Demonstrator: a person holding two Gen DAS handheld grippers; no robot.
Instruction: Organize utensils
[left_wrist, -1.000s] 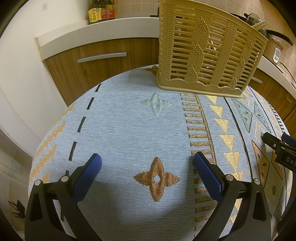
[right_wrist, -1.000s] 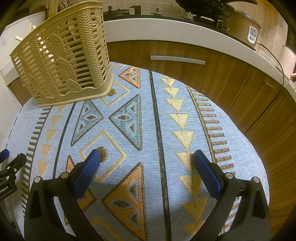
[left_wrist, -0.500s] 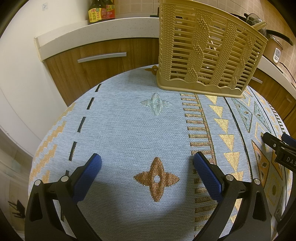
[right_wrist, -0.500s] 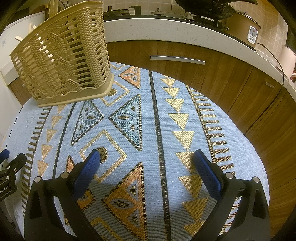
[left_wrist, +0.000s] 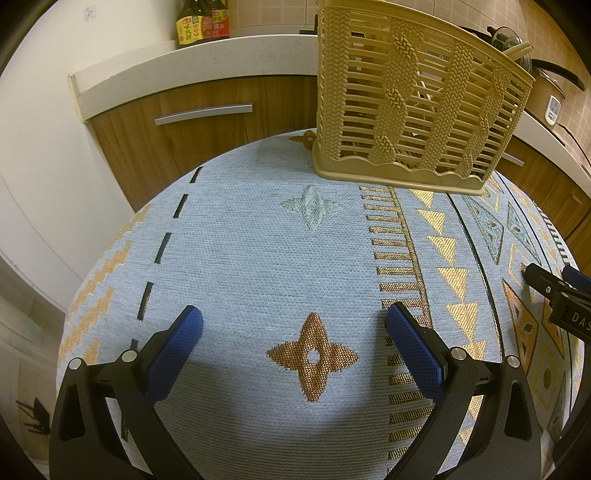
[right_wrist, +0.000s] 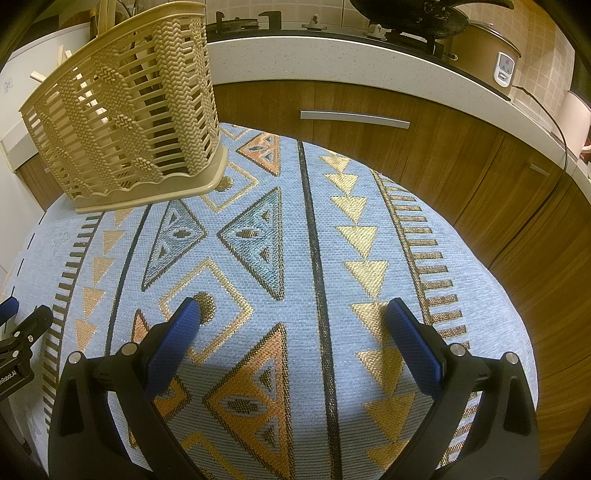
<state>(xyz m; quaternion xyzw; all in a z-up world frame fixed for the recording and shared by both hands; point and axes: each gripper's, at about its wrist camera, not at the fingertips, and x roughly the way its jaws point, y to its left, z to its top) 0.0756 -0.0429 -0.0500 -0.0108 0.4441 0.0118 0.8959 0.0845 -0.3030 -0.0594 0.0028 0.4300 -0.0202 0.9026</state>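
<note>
Left wrist view, from left to right. Two dark sauce bottles with yellow and red labels (left_wrist: 202, 23) stand on the white stone kitchen counter (left_wrist: 192, 64) at the far left, above brown wooden cabinet fronts. In the foreground the left tongs (left_wrist: 293, 334) hang over the pale blue woven cloth with gold and orange geometric motifs (left_wrist: 258, 258) that covers the round tabletop; the blue pads stand wide apart with nothing between them. Farther right, the beige slatted plastic utensil basket with braided ribs (left_wrist: 413, 110) stands upright on the far edge of the cloth. Pale stick-like handles, probably chopsticks, rise above its rim; what else it holds cannot be told through the slats. At the far right edge a tip of the right tongs (left_wrist: 554, 291) enters the view.

Right wrist view, from left to right. The same basket (right_wrist: 129, 114) sits at upper left. The right tongs (right_wrist: 293, 332) are likewise spread wide and empty above the cloth. A dark pan and a brown electric cooker (right_wrist: 487, 51) rest on the counter beyond.

Compared with the frames of one second and half a second before, nothing has shifted: both tongs and the basket occupy identical positions. No loose utensil lies on the visible cloth, which suggests that the sorting is either complete or paused.
</note>
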